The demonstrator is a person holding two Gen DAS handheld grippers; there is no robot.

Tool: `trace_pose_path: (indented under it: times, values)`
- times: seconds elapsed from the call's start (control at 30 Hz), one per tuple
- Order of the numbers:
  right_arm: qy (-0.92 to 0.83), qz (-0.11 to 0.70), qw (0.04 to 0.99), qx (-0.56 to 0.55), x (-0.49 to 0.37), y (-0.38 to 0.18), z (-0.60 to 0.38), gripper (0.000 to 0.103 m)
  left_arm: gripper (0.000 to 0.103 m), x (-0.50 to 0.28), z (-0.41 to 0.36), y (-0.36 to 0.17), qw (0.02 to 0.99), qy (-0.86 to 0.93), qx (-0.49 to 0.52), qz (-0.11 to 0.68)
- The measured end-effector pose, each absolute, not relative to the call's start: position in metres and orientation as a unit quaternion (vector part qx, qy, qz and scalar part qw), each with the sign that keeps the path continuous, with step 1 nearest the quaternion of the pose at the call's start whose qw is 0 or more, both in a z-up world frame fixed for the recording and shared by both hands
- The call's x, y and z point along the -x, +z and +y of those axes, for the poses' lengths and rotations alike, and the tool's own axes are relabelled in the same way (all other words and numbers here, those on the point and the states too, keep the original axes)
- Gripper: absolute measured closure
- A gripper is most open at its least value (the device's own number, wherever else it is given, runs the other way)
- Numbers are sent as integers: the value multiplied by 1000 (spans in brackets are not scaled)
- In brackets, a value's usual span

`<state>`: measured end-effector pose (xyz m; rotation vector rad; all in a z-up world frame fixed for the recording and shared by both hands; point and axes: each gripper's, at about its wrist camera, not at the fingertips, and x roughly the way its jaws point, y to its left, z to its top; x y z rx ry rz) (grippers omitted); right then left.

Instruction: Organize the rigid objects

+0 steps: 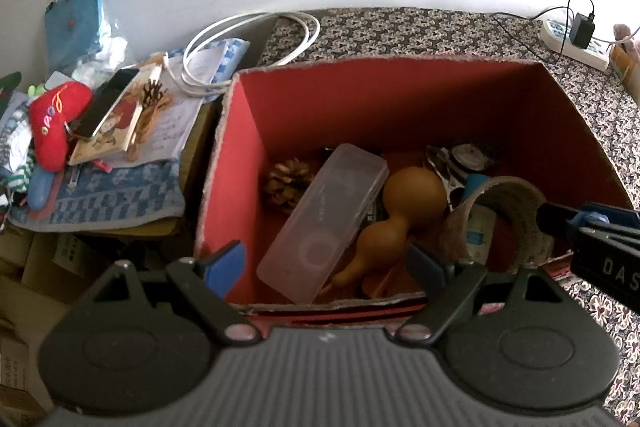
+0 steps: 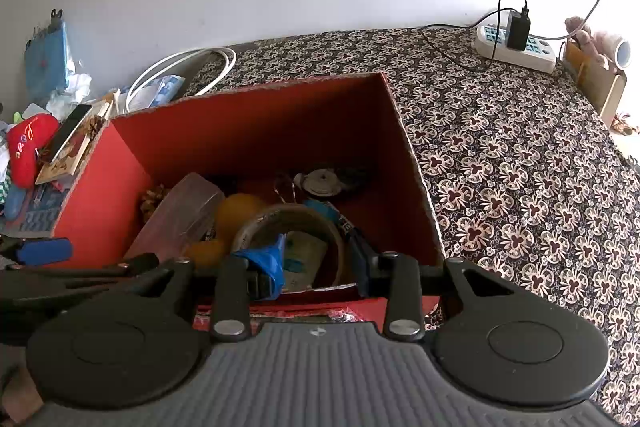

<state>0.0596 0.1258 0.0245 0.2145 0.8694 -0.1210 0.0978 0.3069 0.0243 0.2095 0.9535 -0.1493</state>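
Your left hand-held gripper (image 1: 326, 263) hangs over the near edge of the red box (image 1: 256, 115) with its jaws spread wide and nothing between them. Inside the box, from left to right, lie a pine cone (image 1: 288, 183), a clear plastic case (image 1: 324, 219) tilted against a brown gourd (image 1: 400, 211), and a roll of tape (image 1: 504, 223) standing on edge at the right. Your right hand-held gripper (image 2: 316, 267) sits at that roll with its fingers about half apart; they seem to straddle its near rim, though contact is hard to judge. The box rests on a patterned worktop (image 2: 520, 167).
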Motion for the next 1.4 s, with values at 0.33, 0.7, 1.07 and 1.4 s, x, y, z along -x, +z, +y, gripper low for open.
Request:
trace_pose_path:
  times: [0.33,0.7,1.07,1.4]
  values:
    - [-57,421,899,-101,-60,24,125,85,15,-101,308,22,879,-70,-100,460]
    - [-55,421,900,-96,-61,23,126,84,15,-102,309,22,879,-70,-101,460]
    - [-54,422,900,-92,-60,23,126,84,15,-100,311,23,881,-69,-102,457]
    - [-50,425,899,-92,-61,23,125,84,15,-98,311,23,883,-67,-102,453]
